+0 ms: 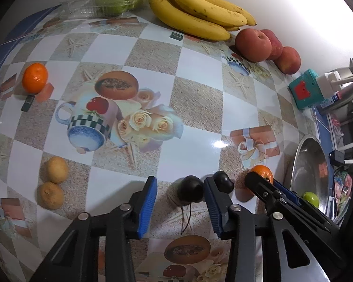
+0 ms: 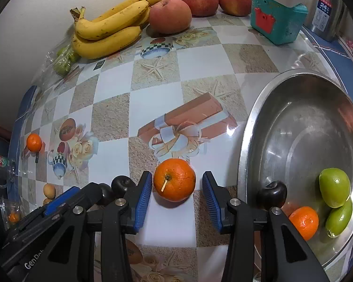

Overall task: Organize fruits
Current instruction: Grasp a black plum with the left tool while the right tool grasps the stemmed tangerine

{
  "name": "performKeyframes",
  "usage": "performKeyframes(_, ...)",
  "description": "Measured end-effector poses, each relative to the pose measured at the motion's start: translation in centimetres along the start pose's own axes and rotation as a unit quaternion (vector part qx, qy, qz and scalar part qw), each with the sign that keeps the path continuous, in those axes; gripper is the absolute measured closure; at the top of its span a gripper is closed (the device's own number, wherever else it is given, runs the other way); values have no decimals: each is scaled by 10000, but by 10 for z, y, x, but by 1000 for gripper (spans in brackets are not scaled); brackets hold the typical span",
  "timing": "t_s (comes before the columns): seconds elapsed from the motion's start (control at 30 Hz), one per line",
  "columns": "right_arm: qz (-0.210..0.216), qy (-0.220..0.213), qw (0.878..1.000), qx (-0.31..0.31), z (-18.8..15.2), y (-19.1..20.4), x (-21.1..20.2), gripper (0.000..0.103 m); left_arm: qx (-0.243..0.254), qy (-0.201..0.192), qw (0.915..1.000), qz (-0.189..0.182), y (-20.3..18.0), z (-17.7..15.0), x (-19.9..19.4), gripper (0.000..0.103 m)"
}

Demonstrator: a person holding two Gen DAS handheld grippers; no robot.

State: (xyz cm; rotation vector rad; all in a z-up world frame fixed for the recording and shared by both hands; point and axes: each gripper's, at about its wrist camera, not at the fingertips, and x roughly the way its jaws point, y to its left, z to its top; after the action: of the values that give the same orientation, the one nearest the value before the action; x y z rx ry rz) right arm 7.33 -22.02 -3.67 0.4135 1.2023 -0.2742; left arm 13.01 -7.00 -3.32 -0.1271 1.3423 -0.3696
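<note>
- Left hand-held gripper (image 1: 180,211) points down at the bench (image 1: 200,75), jaws apart around a dark cherry (image 1: 190,189). The right pad looks about touching it, the left pad clearly isn't, so no grip yet.
- A second cherry (image 1: 222,181) sits just right of that jaw.
- Right hand-held gripper (image 2: 176,202) straddles an orange (image 2: 174,179) on the bench; there's a gap on both sides, so it's open.
- The steel bowl (image 2: 294,122) on the far right holds two green fruits (image 2: 334,190), a small mandarin (image 2: 304,222) and a cherry.

The metal basin (image 2: 244,155) and two dark cherries (image 1: 191,189) hem in both grippers; the table's middle (image 1: 200,80) lies open
</note>
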Motion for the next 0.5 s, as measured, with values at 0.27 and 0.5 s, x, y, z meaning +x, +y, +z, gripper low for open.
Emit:
performKeyframes(0.27,43,22,10000,56,0,-3,0,57,-49,44,9998,-182,-3,1,2,72)
performKeyframes(0.5,76,45,9999,98,0,-4,-1,57,-118,101,9994,-300,-3,0,5,76)
